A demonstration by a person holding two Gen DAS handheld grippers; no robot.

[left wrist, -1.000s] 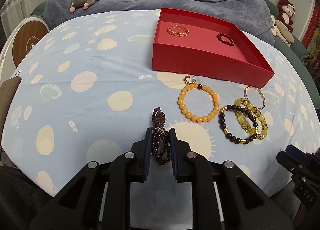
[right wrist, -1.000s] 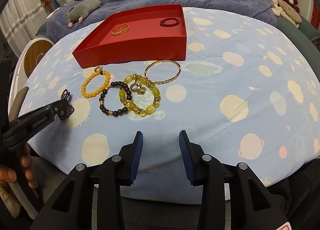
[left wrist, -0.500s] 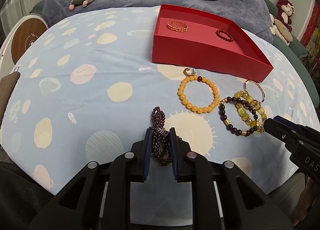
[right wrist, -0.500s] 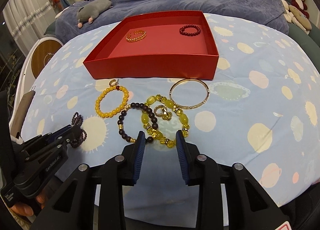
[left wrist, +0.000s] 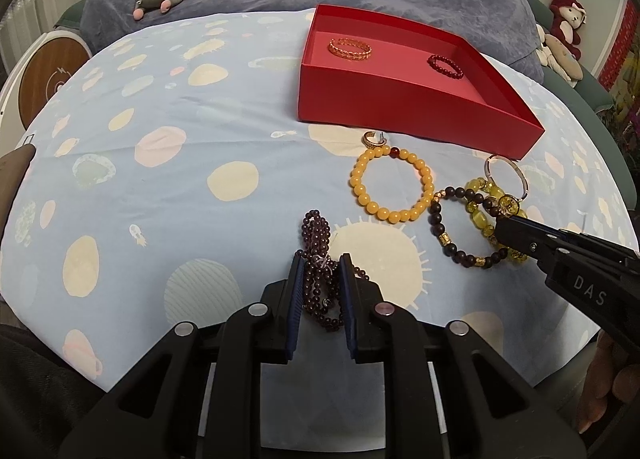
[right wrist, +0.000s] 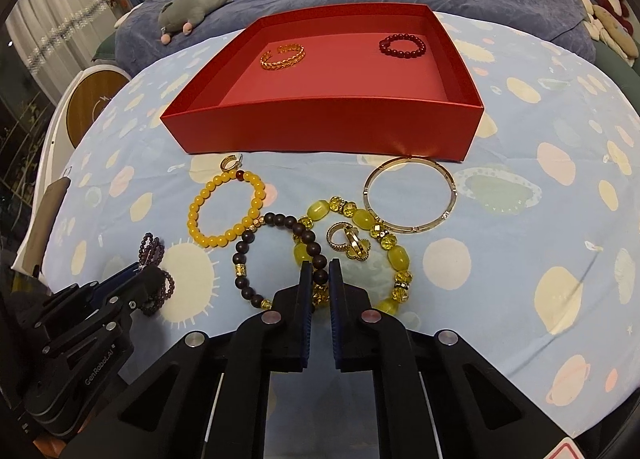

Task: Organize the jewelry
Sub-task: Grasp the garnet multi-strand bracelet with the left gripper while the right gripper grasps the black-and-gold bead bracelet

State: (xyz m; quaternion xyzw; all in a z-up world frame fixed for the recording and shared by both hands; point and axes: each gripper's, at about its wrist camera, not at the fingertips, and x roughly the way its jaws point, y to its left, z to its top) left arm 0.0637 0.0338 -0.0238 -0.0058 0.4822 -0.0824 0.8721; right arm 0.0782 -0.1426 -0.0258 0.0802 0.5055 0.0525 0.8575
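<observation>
Gripping a purple bead strand (left wrist: 318, 259) between its pads, the left gripper (left wrist: 320, 259) sits at the near edge of a blue spotted cloth (left wrist: 180, 119), well short of the red box (right wrist: 320, 127). To its right, the right gripper (right wrist: 321, 271) has just been closing, its jaws now pinched on overlapping loops of the dark wooden bracelet (right wrist: 244, 259) and yellow-green bracelet (right wrist: 396, 255). Two gold rings (right wrist: 347, 245) lie inside the yellow-green loop. Between these and the box lie an amber bracelet (right wrist: 196, 215), a gold earring (right wrist: 230, 162) and a thin bangle (right wrist: 412, 193). Inside the box rest a gold cuff (right wrist: 283, 55) and red bead bracelet (right wrist: 402, 45). Beyond it lies a grey plush (right wrist: 196, 3).
</observation>
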